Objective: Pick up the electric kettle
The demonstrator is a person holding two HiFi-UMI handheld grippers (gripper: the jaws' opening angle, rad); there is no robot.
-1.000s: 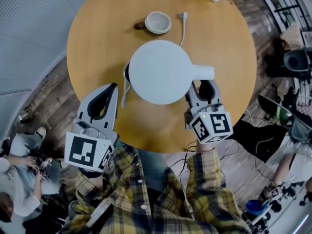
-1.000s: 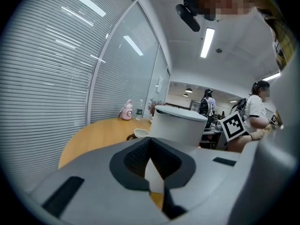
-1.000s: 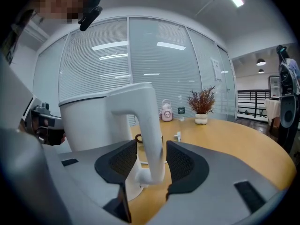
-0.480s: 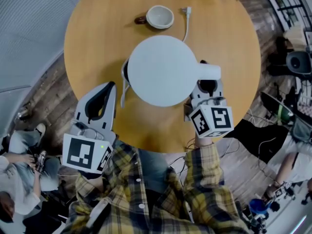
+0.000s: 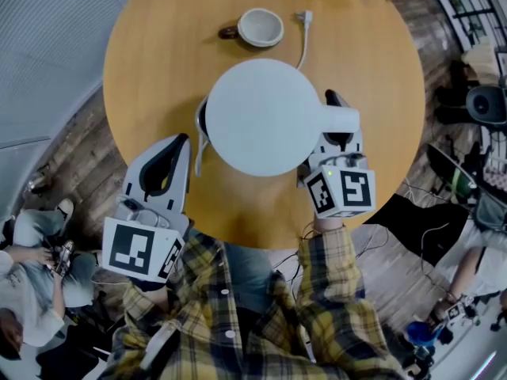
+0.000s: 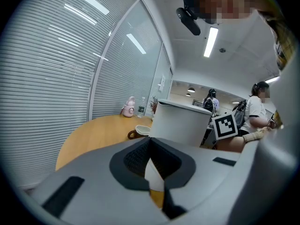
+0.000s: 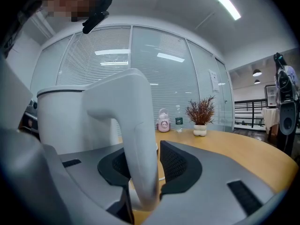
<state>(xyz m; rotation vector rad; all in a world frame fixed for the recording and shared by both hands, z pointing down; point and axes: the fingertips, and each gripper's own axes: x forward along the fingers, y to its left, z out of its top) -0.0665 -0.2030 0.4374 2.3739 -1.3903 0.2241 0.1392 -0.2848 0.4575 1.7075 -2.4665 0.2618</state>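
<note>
The white electric kettle (image 5: pixel 257 117) stands in the middle of the round wooden table (image 5: pixel 158 54), its handle (image 5: pixel 337 119) pointing right. My right gripper (image 5: pixel 333 127) reaches in under that handle. In the right gripper view the handle (image 7: pixel 136 125) stands between the two pads of the right gripper (image 7: pixel 143 165), whose jaws are closing; a thin gap still shows at the right pad. My left gripper (image 5: pixel 184 141) hangs over the table's near edge, left of the kettle and apart from it, its jaws together with nothing held. In the left gripper view, past the left gripper (image 6: pixel 151 161), the kettle (image 6: pixel 180 123) rises ahead.
A mug (image 5: pixel 260 26) sits at the far side of the table, with a plug and white cord (image 5: pixel 301 22) beside it. A potted plant (image 7: pixel 200 118) and a pink bottle (image 7: pixel 163 121) stand at the far edge. People sit on the floor at left (image 5: pixel 32 252).
My right gripper has slid forward until its jaws are around the kettle's handle, and the jaws have narrowed. The left gripper and the kettle have stayed put.
</note>
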